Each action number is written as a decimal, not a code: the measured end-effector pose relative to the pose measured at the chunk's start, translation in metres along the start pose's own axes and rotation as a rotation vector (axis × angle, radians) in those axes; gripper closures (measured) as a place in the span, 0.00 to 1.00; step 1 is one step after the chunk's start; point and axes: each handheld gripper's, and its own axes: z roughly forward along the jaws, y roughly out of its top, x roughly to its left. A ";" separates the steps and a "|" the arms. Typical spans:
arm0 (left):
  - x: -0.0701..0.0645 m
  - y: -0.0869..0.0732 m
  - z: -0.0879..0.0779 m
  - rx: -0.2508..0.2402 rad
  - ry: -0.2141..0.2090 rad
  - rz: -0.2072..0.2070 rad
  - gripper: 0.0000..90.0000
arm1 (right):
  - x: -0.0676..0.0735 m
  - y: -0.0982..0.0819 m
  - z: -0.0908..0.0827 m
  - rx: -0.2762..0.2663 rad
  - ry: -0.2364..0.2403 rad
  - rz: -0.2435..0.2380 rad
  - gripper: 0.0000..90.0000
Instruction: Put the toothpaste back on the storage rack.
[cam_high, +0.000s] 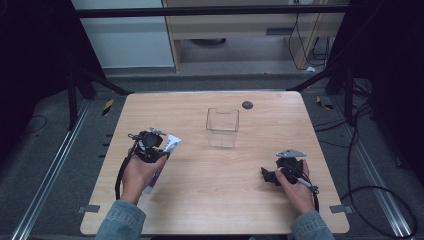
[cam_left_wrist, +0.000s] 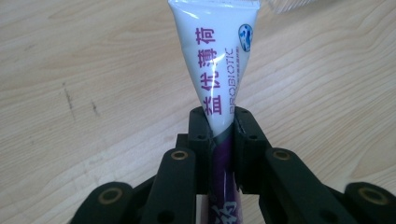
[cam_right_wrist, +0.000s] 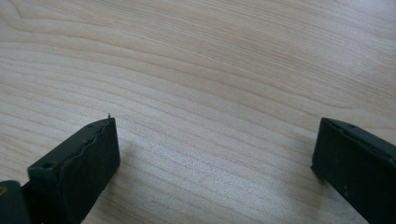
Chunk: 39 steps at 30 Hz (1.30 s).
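Left tongs (cam_left_wrist: 220, 122): pinching a toothpaste tube (cam_left_wrist: 215, 60). In the left gripper view the two black pads press flat against the tube from either side, at the band where its white upper part meets the purple lower part. The white part fans out beyond the pads toward its flat crimped end and carries purple Chinese characters and the word PROBIOTIC. The purple end runs back between the linkage arms.

High view: the left tongs (cam_high: 150, 142) sit over the left half of the counter (cam_high: 200, 210). The tube (cam_high: 171, 143) pokes out to the right of them, crimped end toward the clear plastic container (cam_high: 222, 127). Whether the tube is off the wood cannot be told from this view.

Container: upright, near the middle of the counter toward the far edge, apart from the tube. A small dark round disc (cam_high: 247, 105) lies just beyond it on the wood.

Right tongs (cam_right_wrist: 215, 149): spread wide, with bare wood grain between the pads. In the high view the right tongs (cam_high: 267, 175) rest low over the counter's right side, well apart from tube and container.
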 end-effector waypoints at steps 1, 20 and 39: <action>0.000 0.000 0.000 0.000 0.000 0.000 0.88 | 0.000 0.000 0.000 0.000 0.000 0.000 0.01; -0.026 0.010 -0.013 -0.190 -0.100 0.030 0.88 | 0.001 -0.001 -0.001 -0.003 -0.009 0.001 0.01; -0.051 0.052 -0.023 -0.277 -0.121 0.070 0.88 | 0.001 -0.001 -0.001 0.001 -0.002 0.002 0.01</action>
